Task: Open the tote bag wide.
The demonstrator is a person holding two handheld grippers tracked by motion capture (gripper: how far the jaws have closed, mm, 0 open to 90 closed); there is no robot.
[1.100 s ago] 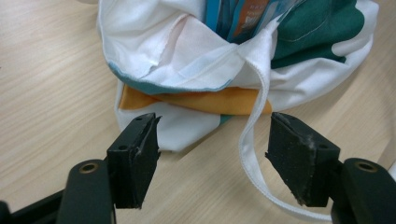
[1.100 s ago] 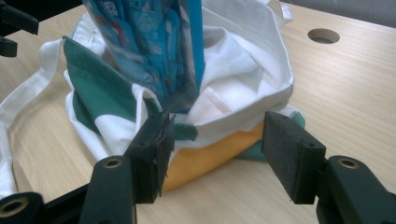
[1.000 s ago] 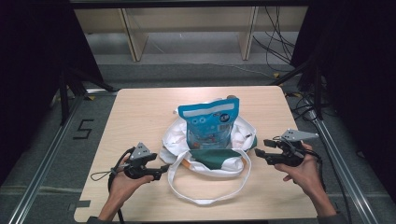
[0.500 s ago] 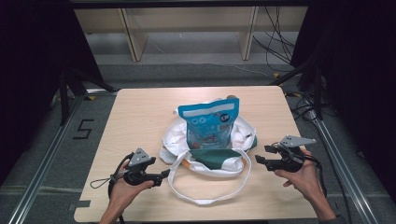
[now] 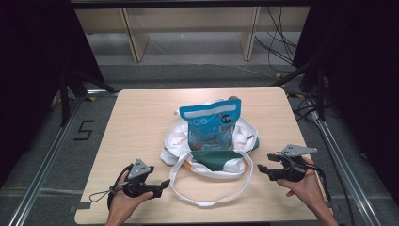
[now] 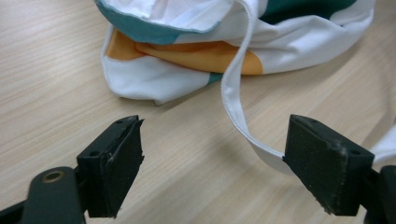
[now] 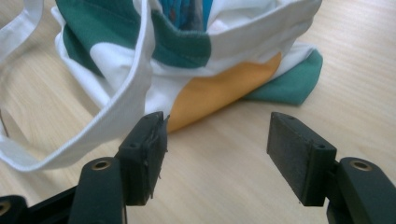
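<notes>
Table [image 5: 141, 117] of pale wood carries a crumpled cloth tote bag [image 5: 176, 139] near its middle, white with dark green and orange patches. A blue snack pouch [image 5: 211, 123] stands upright in the bag's mouth, its printed face toward the person, rising well above the slumped cloth. One white strap handle [image 5: 207, 200] loops out from the bag toward the near edge and lies flat on the wood between the two hands.

The left gripper [image 5: 162, 184], held in the person's left hand [image 5: 123, 202], sits low by the near-left part of the table, pointing toward the handle loop and just beside it. In the left gripper view its fingers [image 6: 114, 163] stand wide apart with nothing clamped; the strap [image 6: 236, 107] runs down from the bag [image 6: 154, 79] and passes behind the right-hand finger, and whether it touches that finger cannot be told.

The right gripper [image 5: 261, 170], in the right hand [image 5: 308, 186], sits at the near right, aimed at the bag's near corner and a little apart from it. In the right gripper view its fingers [image 7: 299, 156] are likewise spread wide and empty above bare wood, with the bag's orange patch [image 7: 219, 91] and green corner just ahead, and a strap [image 7: 116, 105] passing behind the left-hand finger.

Beyond the table lie a grey floor, light shelving legs and dark cables [image 5: 277, 42].
</notes>
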